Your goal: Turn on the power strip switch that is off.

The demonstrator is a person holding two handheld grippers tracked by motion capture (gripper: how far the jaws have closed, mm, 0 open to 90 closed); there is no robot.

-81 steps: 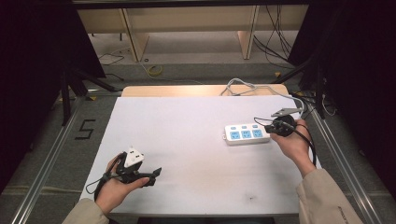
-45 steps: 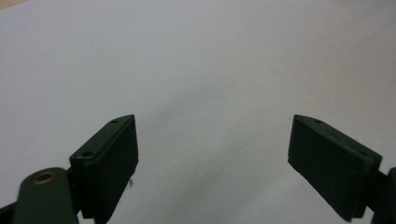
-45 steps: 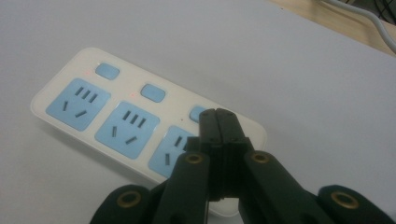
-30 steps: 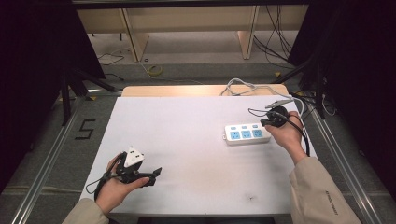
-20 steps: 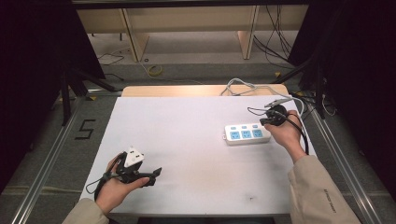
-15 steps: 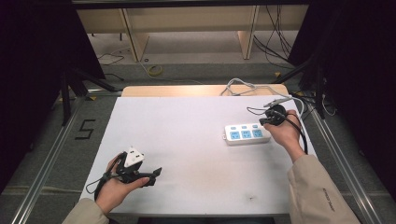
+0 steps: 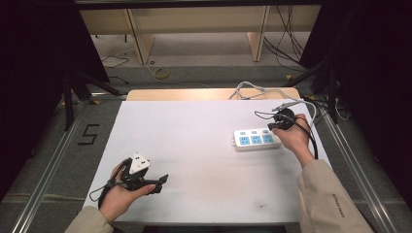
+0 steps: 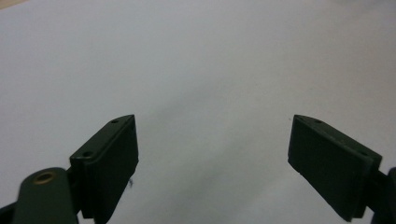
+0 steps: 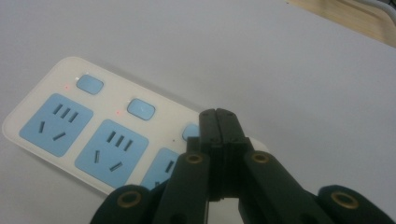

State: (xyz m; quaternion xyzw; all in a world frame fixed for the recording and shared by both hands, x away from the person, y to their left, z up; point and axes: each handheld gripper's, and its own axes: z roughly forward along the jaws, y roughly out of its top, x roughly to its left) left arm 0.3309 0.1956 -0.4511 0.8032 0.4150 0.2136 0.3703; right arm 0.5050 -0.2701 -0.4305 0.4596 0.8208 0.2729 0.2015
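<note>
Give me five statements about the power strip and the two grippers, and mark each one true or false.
1. The right gripper has its jaws shut. True.
2. The power strip has green sockets. False: the sockets and their switches are blue on a white body.
3. The left gripper is clamped on a plug. False: its jaws stand wide apart with only the bare white table between them.
4. The right gripper's tips are over the switch at one end of the strip. True: they hide part of the third switch; whether they press it cannot be told.
5. The strip lies by the person's left hand. False: it lies beside the right hand.
</note>
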